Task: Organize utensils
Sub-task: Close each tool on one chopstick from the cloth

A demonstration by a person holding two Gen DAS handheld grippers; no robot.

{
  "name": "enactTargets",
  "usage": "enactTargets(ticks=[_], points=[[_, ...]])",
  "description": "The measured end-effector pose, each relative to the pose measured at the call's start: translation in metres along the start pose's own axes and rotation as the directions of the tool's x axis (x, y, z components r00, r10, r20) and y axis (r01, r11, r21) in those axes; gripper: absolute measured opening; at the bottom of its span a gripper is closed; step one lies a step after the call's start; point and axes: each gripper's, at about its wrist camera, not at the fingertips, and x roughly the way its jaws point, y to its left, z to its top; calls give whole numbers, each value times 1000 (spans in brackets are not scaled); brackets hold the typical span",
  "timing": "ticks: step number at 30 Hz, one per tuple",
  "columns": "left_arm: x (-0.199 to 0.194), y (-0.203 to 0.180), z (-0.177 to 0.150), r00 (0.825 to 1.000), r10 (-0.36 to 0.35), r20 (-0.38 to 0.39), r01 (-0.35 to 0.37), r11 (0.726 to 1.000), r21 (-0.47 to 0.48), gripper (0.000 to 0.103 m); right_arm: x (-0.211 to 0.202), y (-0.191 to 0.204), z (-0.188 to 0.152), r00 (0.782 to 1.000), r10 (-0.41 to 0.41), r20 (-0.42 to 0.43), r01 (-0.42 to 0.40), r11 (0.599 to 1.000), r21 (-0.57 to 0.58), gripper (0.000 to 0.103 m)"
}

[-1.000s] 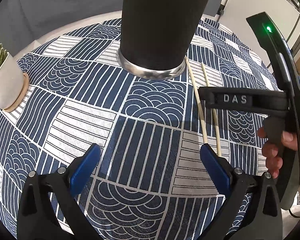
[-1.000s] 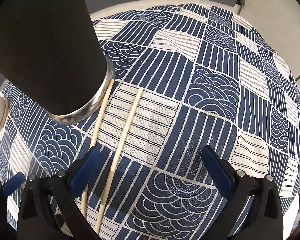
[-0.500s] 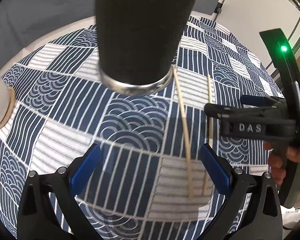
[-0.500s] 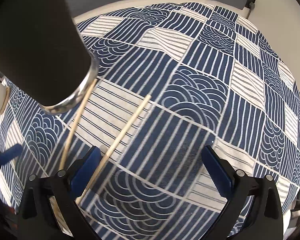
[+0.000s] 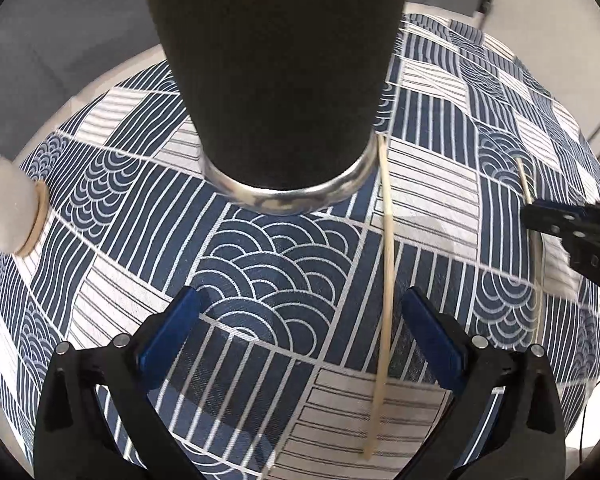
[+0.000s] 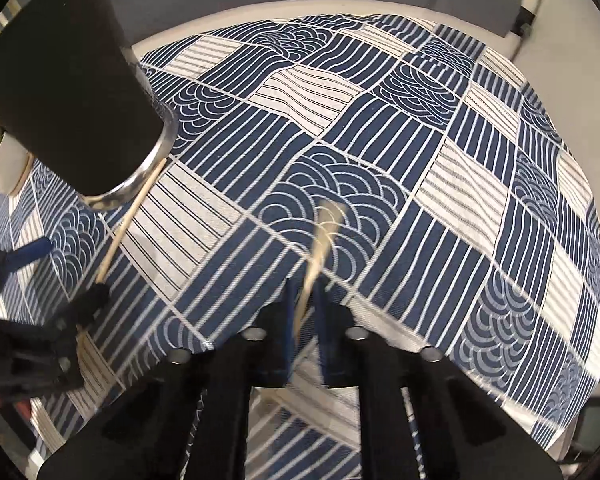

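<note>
A tall black tumbler [image 5: 276, 80] with a silver base rim stands on the patterned cloth. One wooden chopstick [image 5: 386, 264] lies flat, its far end touching the tumbler's base. My left gripper [image 5: 300, 300] hovers open above the cloth, and this chopstick runs just inside its right finger. At the right edge, my right gripper [image 5: 540, 216] grips the second chopstick [image 5: 526, 184]. In the right wrist view its jaws are closing, and the blue pads of my right gripper [image 6: 303, 292] pinch that blurred chopstick [image 6: 324, 232], which points ahead. The tumbler [image 6: 68, 92], the lying chopstick [image 6: 128, 220] and the left gripper [image 6: 64, 272] show at the left.
A small white plant pot [image 5: 12, 208] on a wooden coaster stands at the far left. The blue and white tablecloth [image 6: 440, 184] covers a round table whose pale edge curves behind the tumbler. A grey floor lies beyond.
My right gripper went from wide open to closed on the right-hand chopstick. My left gripper shifted sideways, so the other chopstick now runs between its fingers.
</note>
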Motion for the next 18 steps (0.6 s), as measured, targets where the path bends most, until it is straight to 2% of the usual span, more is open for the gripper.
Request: enactTargets(ticks=[4, 7, 10, 12, 13, 15, 18], points=[[-1, -2, 3, 1000, 10, -17, -11, 1000, -29, 94, 0, -5, 1, 999, 28, -15, -29, 998, -61, 5], [-6, -2, 0, 1000, 16, -13, -17, 999, -44, 81, 0, -10, 4, 999, 40, -27, -42, 994, -100, 5], [-13, -1, -7, 1000, 21, -8, -21, 998, -54, 64, 1, -18, 7, 997, 68, -36, -72, 988, -136, 5], [-17, 0, -12, 1000, 19, -11, -20, 998, -67, 44, 2, -23, 10, 995, 89, -45, -95, 984, -153, 5], [-19, 2, -14, 1000, 19, -14, -20, 997, -80, 38, 2, -24, 11, 994, 98, -48, -104, 982, -158, 5], [-23, 6, -17, 1000, 21, -22, -23, 992, -126, 15, 3, -27, 13, 992, 118, -54, -125, 977, -175, 5], [-30, 12, -30, 1000, 15, -25, -20, 982, -188, 12, 3, -30, 14, 987, 146, -62, -156, 968, -197, 5]])
